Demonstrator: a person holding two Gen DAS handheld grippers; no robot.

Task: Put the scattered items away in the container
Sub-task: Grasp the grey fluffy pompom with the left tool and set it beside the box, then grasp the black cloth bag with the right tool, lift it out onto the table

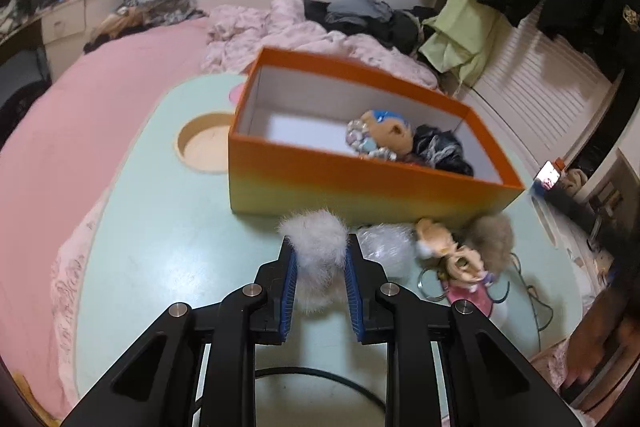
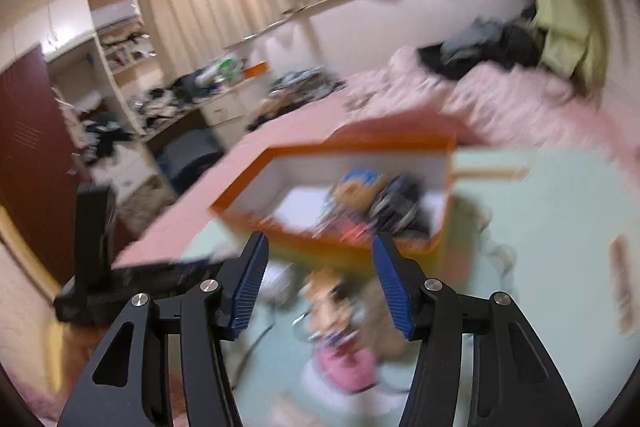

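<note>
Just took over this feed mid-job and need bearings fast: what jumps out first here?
The open orange cardboard box on the pale green table, already holding a blue-haired doll and a dark scrunched cloth. In front of it, the left gripper is shut on a white fluffy pompom. To its right lie a small doll keychain in pink and a brown fur pompom.

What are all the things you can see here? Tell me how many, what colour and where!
box: one, orange fading to yellow, open, on the green table
doll: one, blue hair, inside the box
dark bundle: one, black and grey, inside the box beside the doll
white pom-pom: one, between the left gripper's pads
silvery pom-pom: one, on the table in front of the box
brown pom-pom: one, on the table
small doll: one, pink dress, on the table
table: one, pale green
left gripper: shut on the white pom-pom
right gripper: open, empty
</note>
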